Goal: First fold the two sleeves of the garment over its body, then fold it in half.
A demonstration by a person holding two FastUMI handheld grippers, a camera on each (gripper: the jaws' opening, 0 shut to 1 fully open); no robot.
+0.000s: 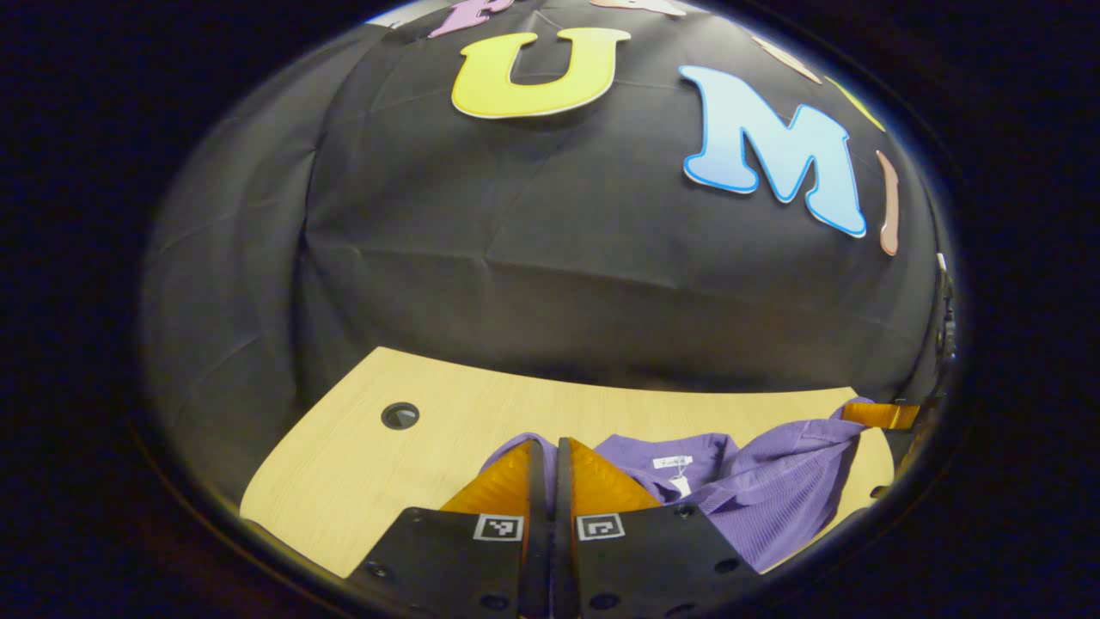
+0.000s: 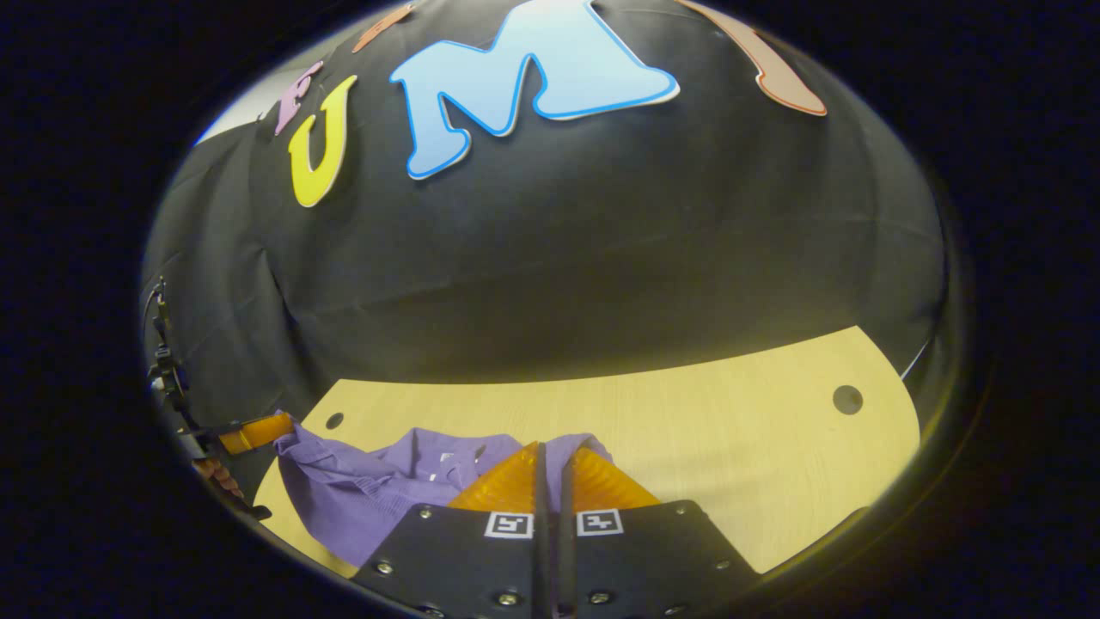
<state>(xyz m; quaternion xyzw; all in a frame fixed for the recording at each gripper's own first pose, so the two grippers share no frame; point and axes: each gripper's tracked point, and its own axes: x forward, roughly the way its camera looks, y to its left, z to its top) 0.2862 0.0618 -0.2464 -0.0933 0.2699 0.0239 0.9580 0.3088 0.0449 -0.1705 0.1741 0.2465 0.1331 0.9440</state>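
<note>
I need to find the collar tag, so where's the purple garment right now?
The purple garment lies on the wooden table, just ahead of the left gripper, lower right in the left gripper view.

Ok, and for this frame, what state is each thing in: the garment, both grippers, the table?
purple garment: crumpled, not flat, raised at two pinched ends and sagging between them, inside of the collar showing.
left gripper: jaws shut, apparently pinching the garment's edge.
right gripper: jaws shut, apparently pinching the garment's other end.
table: bearing the garment's sagging middle.
</note>
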